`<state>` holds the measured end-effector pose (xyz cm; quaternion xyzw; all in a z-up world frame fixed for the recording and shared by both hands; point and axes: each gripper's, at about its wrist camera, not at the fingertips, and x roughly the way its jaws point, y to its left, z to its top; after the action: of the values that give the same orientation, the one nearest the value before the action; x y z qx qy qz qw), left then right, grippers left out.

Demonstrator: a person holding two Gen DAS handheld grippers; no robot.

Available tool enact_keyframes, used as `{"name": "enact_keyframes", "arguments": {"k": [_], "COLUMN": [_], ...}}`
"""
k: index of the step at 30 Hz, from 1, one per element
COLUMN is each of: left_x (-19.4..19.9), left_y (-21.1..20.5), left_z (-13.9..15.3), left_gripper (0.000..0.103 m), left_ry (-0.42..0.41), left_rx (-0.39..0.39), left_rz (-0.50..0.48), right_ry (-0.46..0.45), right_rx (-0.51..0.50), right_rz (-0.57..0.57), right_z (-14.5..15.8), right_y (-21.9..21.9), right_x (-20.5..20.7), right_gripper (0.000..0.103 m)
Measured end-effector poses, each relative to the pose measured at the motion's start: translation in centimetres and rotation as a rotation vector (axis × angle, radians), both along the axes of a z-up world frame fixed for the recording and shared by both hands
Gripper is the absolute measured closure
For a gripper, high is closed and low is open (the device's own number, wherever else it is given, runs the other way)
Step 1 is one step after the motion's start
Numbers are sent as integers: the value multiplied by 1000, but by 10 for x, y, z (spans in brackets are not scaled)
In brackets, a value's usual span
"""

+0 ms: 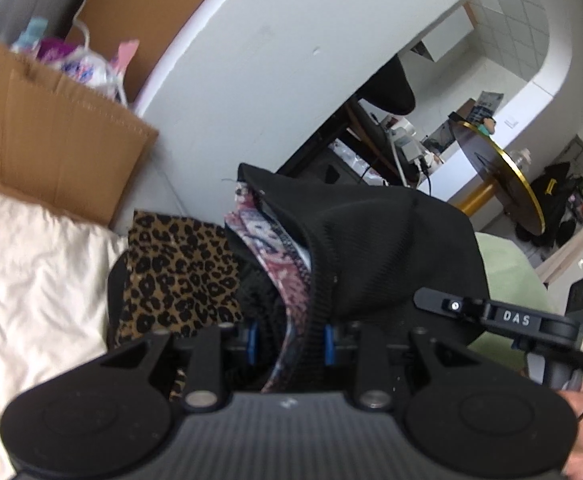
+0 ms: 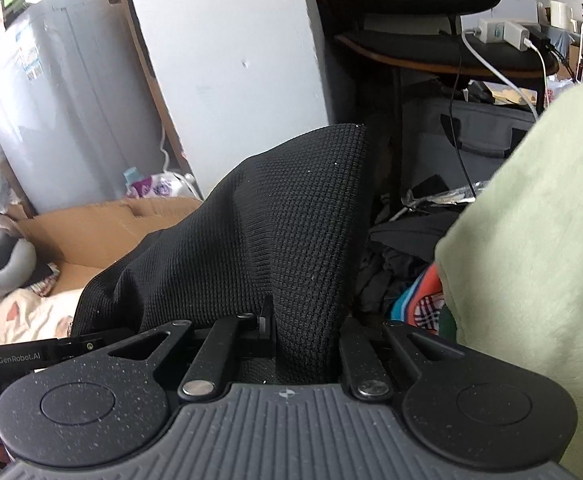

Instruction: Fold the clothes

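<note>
A black knit garment (image 1: 379, 240) with a pink patterned lining (image 1: 267, 240) hangs between both grippers, lifted off the bed. My left gripper (image 1: 291, 340) is shut on its ribbed edge, blue pads (image 1: 252, 340) on either side. In the right wrist view the same black garment (image 2: 291, 216) rises in a peak, and my right gripper (image 2: 303, 332) is shut on a fold of it. The right gripper's body (image 1: 531, 320) shows at the right of the left wrist view.
A leopard-print cloth (image 1: 179, 276) and a white bedsheet (image 1: 31, 280) lie below. A cardboard box (image 1: 51, 136) stands at the left by a white wall (image 1: 251, 60). A pale green blanket (image 2: 531, 240) is at the right. A pile of clothes (image 2: 407, 280) lies behind the garment.
</note>
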<state>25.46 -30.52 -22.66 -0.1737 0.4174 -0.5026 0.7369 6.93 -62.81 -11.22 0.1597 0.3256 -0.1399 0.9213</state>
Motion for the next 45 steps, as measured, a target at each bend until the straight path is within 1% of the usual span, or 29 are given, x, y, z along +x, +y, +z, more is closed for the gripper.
{"name": "enact_keyframes", "arguments": {"k": [3, 8, 13, 17, 22, 26, 34, 41, 45], "left_x": [1, 6, 11, 24, 44, 56, 71, 83, 90], "left_y": [-7, -14, -14, -16, -22, -32, -41, -45, -49], "left_z": [-21, -48, -67, -82, -94, -107, -118, -126, -129], "left_gripper": [72, 72, 72, 72, 72, 72, 72, 72, 72], "left_ry": [41, 95, 108, 95, 71, 70, 81, 87, 93], "left_rx": [-21, -24, -15, -2, 9, 19, 36, 43, 52], "left_rz": [-9, -20, -26, -35, -50, -61, -2, 40, 54], "right_ry": [9, 33, 45, 53, 45, 41, 36, 50, 68], "right_rx": [-3, 16, 26, 32, 53, 74, 75, 60, 35], "right_rz": [-16, -32, -19, -7, -2, -20, -60, -61, -56], "right_z": [-15, -44, -63, -78, -97, -111, -128, -145, -153], "right_y": [-8, -19, -22, -24, -34, -47, -62, -74, -81], "right_x": [1, 4, 14, 23, 39, 55, 81, 112, 128], "right_gripper": [94, 94, 94, 94, 93, 92, 89, 88, 85]}}
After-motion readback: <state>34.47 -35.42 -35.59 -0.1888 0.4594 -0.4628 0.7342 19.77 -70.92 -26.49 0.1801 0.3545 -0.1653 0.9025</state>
